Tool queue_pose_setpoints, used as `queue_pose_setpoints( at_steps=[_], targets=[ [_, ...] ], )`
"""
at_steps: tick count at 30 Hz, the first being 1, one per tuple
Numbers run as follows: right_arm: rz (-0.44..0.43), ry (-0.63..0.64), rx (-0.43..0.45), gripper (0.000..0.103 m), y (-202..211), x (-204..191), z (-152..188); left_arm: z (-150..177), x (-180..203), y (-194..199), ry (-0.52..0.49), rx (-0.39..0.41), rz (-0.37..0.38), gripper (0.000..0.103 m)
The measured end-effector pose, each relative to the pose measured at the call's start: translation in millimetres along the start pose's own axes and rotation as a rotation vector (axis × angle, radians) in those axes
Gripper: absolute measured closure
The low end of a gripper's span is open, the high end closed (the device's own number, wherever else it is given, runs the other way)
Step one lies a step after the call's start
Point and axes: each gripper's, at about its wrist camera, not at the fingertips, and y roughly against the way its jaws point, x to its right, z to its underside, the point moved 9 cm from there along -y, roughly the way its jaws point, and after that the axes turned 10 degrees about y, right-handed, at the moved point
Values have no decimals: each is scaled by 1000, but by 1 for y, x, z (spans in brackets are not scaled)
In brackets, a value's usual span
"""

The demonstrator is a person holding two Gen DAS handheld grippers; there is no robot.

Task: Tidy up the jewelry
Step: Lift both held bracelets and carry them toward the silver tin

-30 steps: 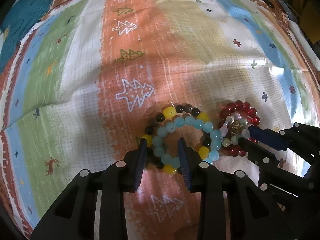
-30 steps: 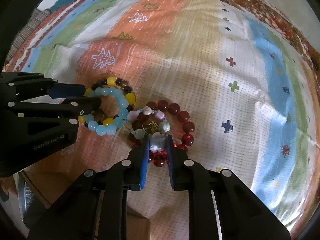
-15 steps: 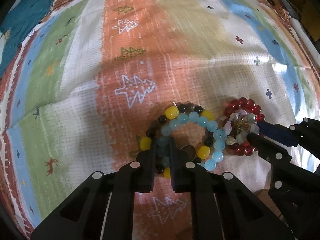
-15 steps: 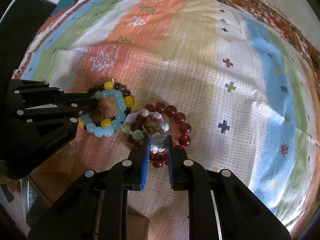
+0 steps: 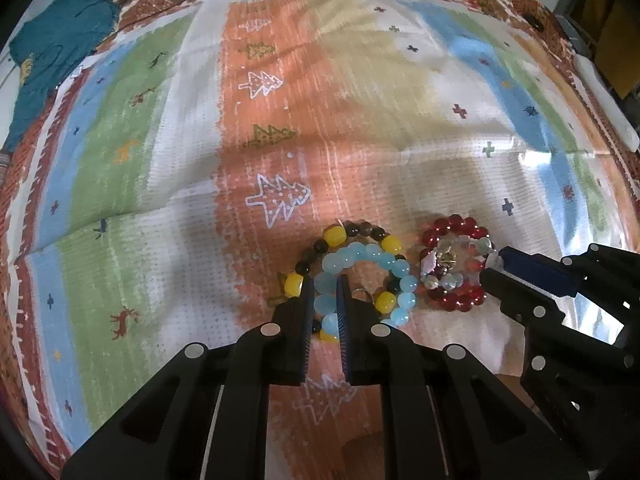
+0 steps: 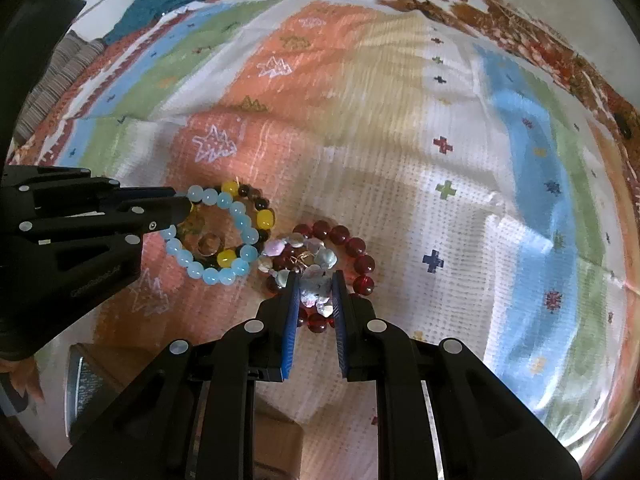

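Observation:
A light blue bead bracelet (image 5: pixel 362 258) lies over a yellow-and-dark bead bracelet (image 5: pixel 335 235) on the striped cloth. My left gripper (image 5: pixel 324 285) is shut on the blue bracelet's near side. To the right, a red bead bracelet (image 5: pixel 456 224) lies under a pale shell-bead bracelet (image 5: pixel 450 257). My right gripper (image 6: pixel 314 286) is shut on the shell-bead bracelet (image 6: pixel 316 294), with the red bracelet (image 6: pixel 352 242) beneath. The blue bracelet (image 6: pixel 240 220) and the left gripper (image 6: pixel 184 206) also show in the right wrist view.
A small ring (image 6: pixel 209 243) lies inside the blue bracelet. The striped patterned cloth (image 5: pixel 280 120) covers the surface, with folds. A teal garment (image 5: pixel 52 48) lies at the far left. A cardboard box (image 6: pixel 276 444) shows below the cloth's near edge.
My left gripper closed from open onto the blue bracelet's near beads. My right gripper stayed shut on the shell-bead bracelet. Both views have drawn back a little from the cloth.

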Motion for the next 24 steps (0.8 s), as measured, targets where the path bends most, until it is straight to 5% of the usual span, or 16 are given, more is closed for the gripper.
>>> queue_pose_setpoints(
  at_steps=[24],
  targets=[
    [102,-88,47,86,43,23,14,2,8,52,-58,112,-34,92]
  ],
)
